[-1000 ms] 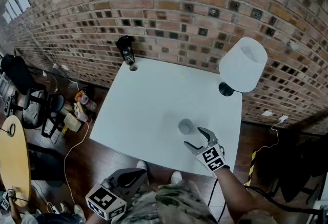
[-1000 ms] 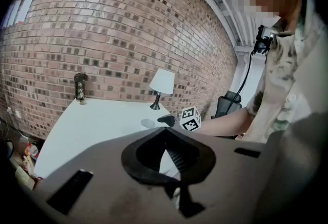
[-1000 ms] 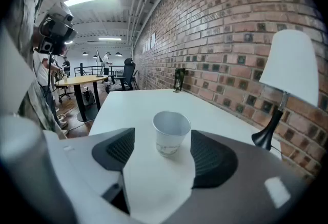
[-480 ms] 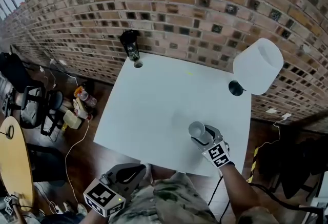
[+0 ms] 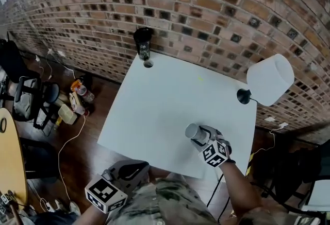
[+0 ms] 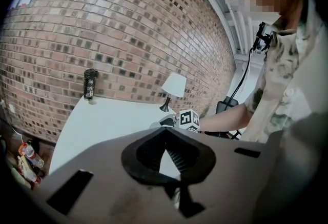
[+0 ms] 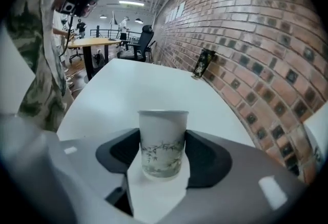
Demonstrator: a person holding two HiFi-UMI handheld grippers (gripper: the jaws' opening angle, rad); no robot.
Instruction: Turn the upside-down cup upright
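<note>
Head view: right gripper (image 5: 200,135), open a second ago, now clamps the cup (image 5: 191,131) tilted sideways; left gripper (image 5: 140,168) jaws closed.

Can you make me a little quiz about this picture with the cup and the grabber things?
1. True or false: the right gripper is clamped on the cup.
2. What stands at the far right corner of the table? A) lamp B) teapot C) book
3. Fill in: the wall behind the table is made of ____.
Key: 1 true; 2 A; 3 brick.
</note>
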